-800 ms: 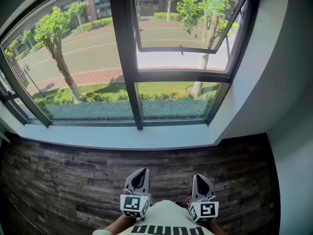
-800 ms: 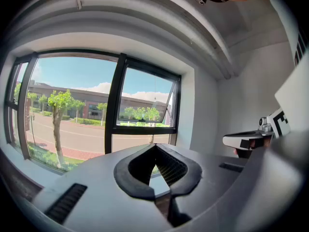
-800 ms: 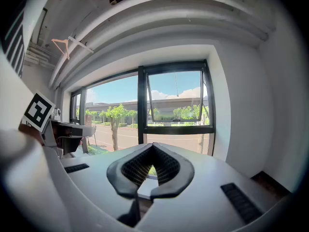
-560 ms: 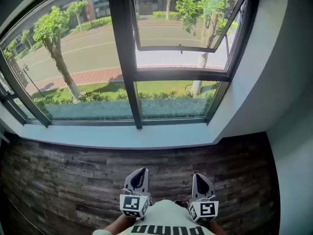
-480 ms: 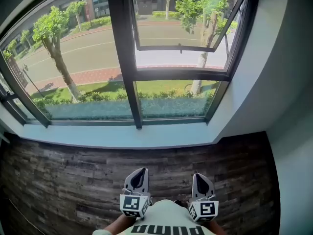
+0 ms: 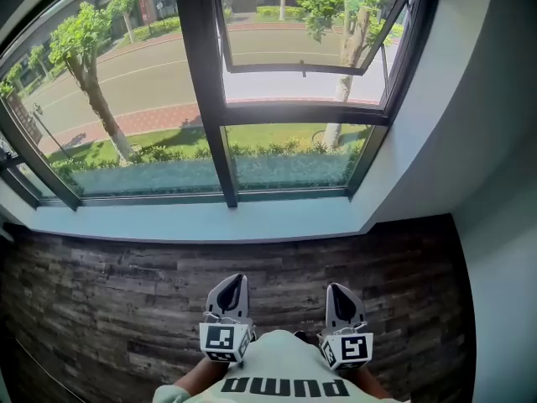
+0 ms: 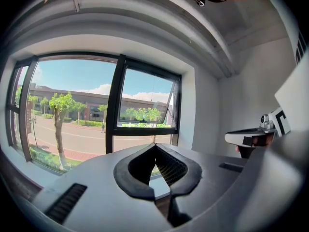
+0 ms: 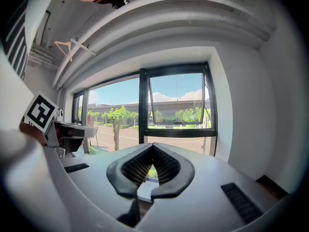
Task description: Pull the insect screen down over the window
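My left gripper (image 6: 231,290) sits low at my waist, clenched with nothing between its jaws. It points toward the window (image 6: 126,99) ahead and above it, well apart across the wood floor (image 6: 109,284) and the pale sill (image 6: 201,222). The dark centre post (image 6: 201,91) rises almost straight beyond it. Right of that post, the upper sash (image 6: 285,32) stands tilted outward, open. My right gripper (image 6: 339,296) rests beside the left, likewise squeezed together and empty, aimed at the pane below that sash. I cannot pick out the insect screen in any view.
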A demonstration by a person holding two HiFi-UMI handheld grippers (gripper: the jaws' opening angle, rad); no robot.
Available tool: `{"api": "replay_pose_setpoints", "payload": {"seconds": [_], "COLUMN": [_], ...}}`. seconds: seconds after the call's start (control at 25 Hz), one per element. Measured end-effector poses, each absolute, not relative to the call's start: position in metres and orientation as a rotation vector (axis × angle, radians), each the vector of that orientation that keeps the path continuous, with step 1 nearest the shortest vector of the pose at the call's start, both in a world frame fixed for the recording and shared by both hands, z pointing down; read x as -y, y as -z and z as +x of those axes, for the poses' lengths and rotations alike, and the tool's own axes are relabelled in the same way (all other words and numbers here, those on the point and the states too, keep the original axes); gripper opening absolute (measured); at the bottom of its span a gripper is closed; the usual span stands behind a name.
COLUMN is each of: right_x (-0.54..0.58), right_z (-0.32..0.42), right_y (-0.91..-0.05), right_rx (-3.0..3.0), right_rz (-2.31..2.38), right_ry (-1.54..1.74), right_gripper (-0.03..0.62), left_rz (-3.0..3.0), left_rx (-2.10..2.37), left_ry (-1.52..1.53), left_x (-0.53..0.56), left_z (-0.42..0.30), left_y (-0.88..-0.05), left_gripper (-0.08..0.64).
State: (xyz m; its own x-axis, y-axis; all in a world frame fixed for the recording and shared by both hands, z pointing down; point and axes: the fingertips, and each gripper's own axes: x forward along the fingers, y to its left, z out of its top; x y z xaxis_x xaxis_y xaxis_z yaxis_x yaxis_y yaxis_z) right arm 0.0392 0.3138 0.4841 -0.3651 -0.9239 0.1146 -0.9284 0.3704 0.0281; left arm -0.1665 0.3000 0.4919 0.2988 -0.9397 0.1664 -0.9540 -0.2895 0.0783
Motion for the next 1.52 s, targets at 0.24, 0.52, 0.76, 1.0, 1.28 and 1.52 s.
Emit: {"api": "replay_pose_setpoints", "payload": {"seconds": [0.24, 0.52, 0.76, 1.0, 1.28, 1.52], "right_x": [-0.314, -0.324, -0.306, -0.274, -0.188, -0.076], "right_z": [0.075, 0.133, 0.175, 0.189, 0.178, 0.148], "right_y": [-0.482, -0.479, -0.481, -0.502, -0.512, -0.475], "right_rx": [2.456, 2.471, 2.485, 2.438, 2.380, 2.337], "right_rz": [1.670, 1.636, 1.687, 1.718, 1.722, 1.691], "right_ry": [0.028, 0.012, 0.037, -0.058, -0.053, 0.078], "right_gripper": [0.006, 0.006, 0.006, 0.006, 0.006, 0.006], "left_rz": [2.415, 2.438, 2.463, 2.423, 2.439, 2.459], "left_rx": [1.764, 1.770, 1.791, 1.774, 1.705, 1.714], "left_ry": [-0.162, -0.169, -0.200, -0.237, -0.214, -0.233], "left_x": [-0.302, -0.310, -0.290, -0.251, -0.157, -0.041], "left_z": [-0.131, -0.072, -0.038, -0.039, -0.055, -0.094], "left_y": [-0.489, -0.475, -0.475, -0.496, -0.512, -0.494], "left_gripper": [0.015, 0.015, 0.014, 0.014, 0.014, 0.014]}}
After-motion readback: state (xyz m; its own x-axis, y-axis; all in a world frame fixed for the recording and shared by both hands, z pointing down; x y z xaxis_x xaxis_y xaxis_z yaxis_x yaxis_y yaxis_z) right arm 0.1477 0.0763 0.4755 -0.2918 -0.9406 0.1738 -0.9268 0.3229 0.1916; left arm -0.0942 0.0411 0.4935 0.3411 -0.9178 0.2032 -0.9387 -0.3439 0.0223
